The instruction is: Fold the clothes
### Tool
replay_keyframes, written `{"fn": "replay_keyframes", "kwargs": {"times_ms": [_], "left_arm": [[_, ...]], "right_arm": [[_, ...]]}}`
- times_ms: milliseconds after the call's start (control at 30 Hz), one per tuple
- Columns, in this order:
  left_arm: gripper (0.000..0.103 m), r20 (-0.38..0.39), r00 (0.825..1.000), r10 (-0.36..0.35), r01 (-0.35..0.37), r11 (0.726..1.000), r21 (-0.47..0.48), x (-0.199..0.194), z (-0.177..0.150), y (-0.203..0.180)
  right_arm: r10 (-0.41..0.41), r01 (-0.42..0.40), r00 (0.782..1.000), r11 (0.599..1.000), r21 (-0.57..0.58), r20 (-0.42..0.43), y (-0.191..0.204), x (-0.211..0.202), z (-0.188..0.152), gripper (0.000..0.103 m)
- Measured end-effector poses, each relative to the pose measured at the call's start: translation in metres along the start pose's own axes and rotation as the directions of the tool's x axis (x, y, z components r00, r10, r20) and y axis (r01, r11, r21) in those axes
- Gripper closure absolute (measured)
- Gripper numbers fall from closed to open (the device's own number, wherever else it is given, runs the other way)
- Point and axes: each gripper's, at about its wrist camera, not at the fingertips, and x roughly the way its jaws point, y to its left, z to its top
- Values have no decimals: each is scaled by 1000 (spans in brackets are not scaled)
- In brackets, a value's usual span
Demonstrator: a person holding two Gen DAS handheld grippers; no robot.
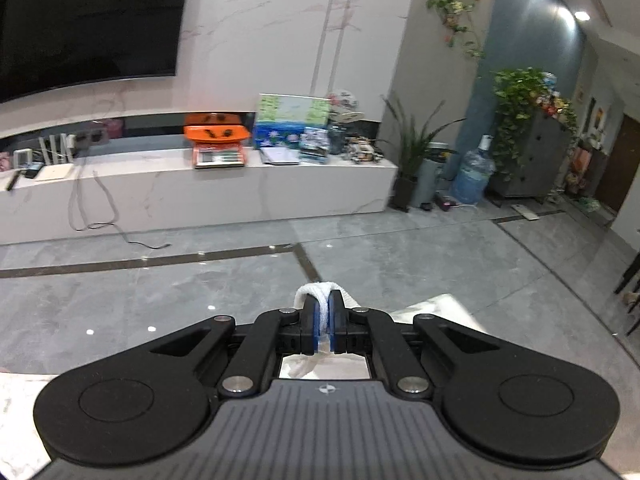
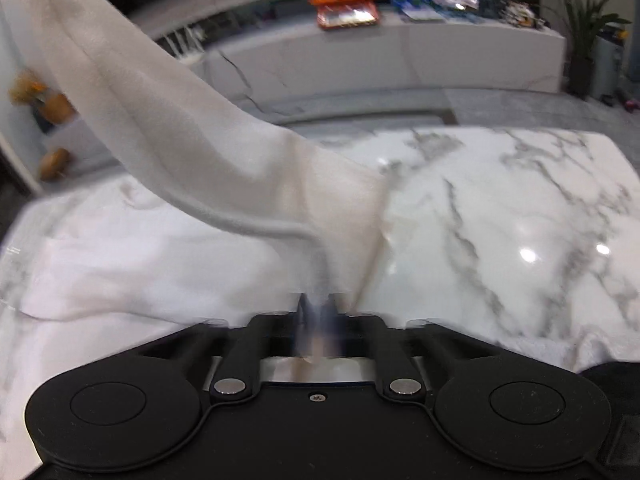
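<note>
Left tongs (image 1: 323, 308) pinching white cloth (image 1: 316, 290), right tongs (image 2: 318, 308) blurred, clamping it too

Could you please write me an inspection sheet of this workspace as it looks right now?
Surface: white marble table, glossy, its right part bare.
Job's things: white garment, partly lifted, the rest lying on the table.
Clutter: nothing seen on the table.
Grippers: left hand-held gripper shut on a white fold of the garment; right hand-held gripper shut on the garment's edge, blurred.
Cables: loose cable hanging from the TV bench onto the floor.
Surroundings: orange box, potted plants, water bottle, television.
</note>
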Motion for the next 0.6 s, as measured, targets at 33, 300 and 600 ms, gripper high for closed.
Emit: {"fn": "replay_keyframes", "kwargs": {"times_ms": [33,300,600], "left_arm": [[99,-2,1000,14,-14,1000,-10,0,-4,10],[99,-136,983,120,-134,987,-94,0,-62,99],[99,-320,925,206,-282,935,-214,27,-151,186]], "right_arm": [[-10,10,1000,1000,-13,2,-1,-2,-1,99],[6,-6,1000,997,-71,1,0,-4,-9,97],[47,-45,999,962,-270,3,48,-12,-15,85]]}}
